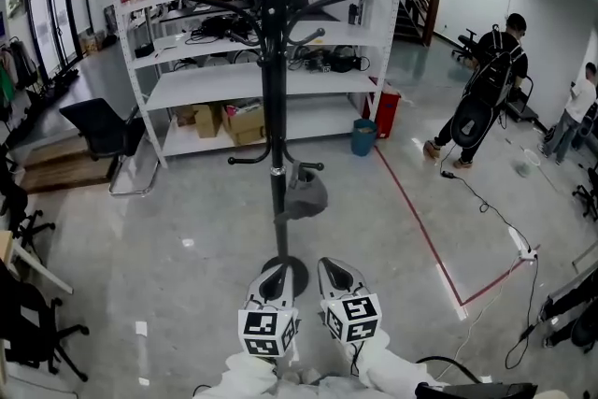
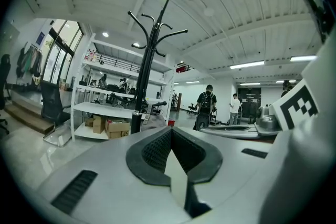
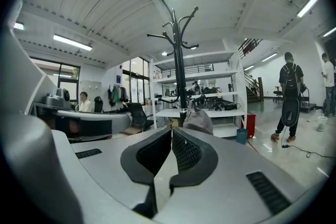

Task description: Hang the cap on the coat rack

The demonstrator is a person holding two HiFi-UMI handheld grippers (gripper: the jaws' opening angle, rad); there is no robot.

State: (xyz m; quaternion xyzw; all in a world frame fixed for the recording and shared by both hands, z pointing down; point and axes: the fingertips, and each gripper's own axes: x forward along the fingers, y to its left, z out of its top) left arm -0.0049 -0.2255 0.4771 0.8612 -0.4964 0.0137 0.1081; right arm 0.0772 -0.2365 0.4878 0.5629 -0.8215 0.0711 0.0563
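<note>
A grey cap (image 1: 304, 192) hangs on a low hook of the black coat rack (image 1: 273, 107), just right of the pole. Both grippers are at the bottom of the head view, side by side in front of the rack's base and apart from the cap. My left gripper (image 1: 277, 270) is shut with nothing in it, and so is my right gripper (image 1: 330, 266). In the left gripper view the jaws (image 2: 170, 131) meet, with the rack (image 2: 142, 97) and a bit of the cap (image 2: 154, 120) beyond. The right gripper view shows closed jaws (image 3: 171, 129) and the cap (image 3: 198, 120) on the rack (image 3: 181, 81).
White shelving (image 1: 215, 89) with boxes and cables stands behind the rack. A black chair (image 1: 103, 131) sits at left, office chairs (image 1: 28, 313) nearer. A blue bucket (image 1: 363, 137), red floor tape (image 1: 420, 229) and a cable (image 1: 495, 210) lie right, where a person (image 1: 486, 89) stands.
</note>
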